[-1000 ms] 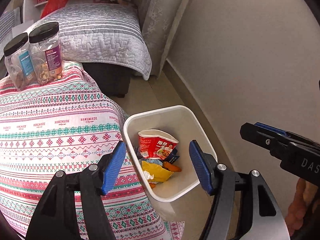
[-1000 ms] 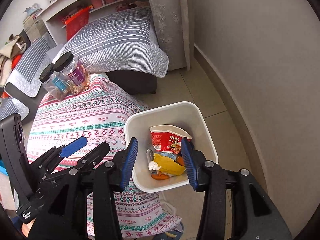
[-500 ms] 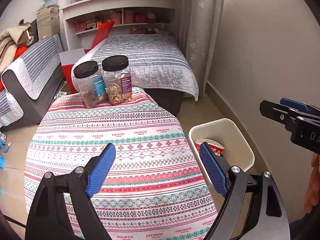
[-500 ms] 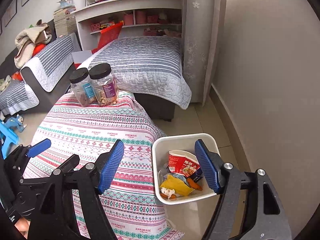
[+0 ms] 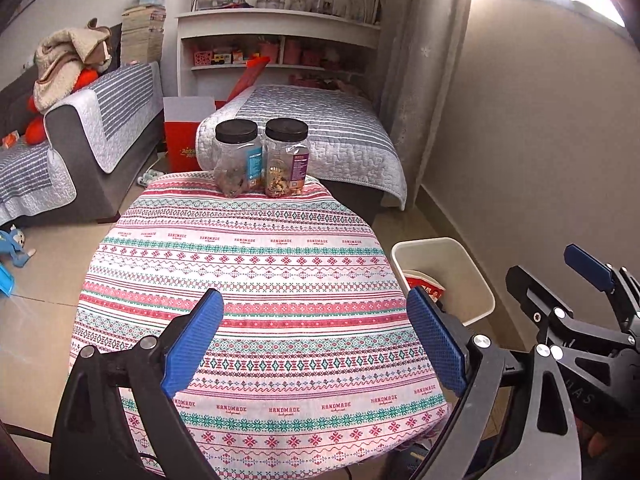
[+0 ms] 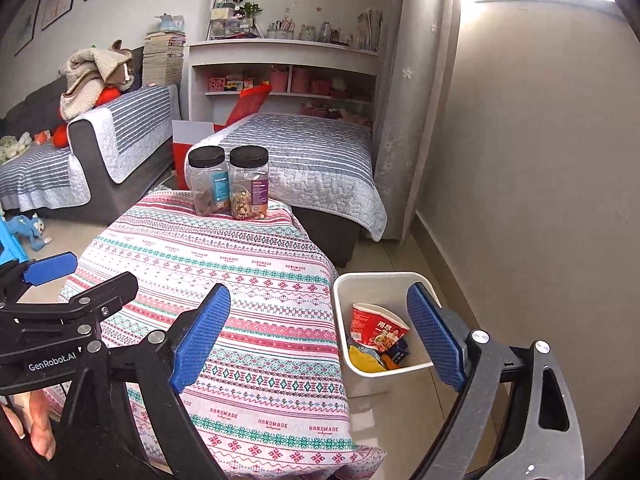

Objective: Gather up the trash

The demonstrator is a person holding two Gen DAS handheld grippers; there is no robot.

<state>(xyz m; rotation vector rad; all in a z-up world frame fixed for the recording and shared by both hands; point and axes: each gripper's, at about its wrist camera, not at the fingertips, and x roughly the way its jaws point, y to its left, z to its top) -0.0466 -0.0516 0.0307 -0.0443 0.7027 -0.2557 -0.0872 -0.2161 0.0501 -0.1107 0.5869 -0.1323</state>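
Both hand-held grippers, left (image 5: pixel 314 340) and right (image 6: pixel 318 332), are wide apart and hold nothing. Two jars (image 5: pixel 262 156) stand on the worktop (image 5: pixel 256 280). Trash sits in the white bin (image 6: pixel 400 280) beside it.

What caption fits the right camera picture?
Open right gripper above a patterned table, beside a white bin holding trash.

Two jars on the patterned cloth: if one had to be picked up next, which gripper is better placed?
Left, marginally. The left gripper is open and lined up with the jars; the right gripper is open too but sits toward the bin.
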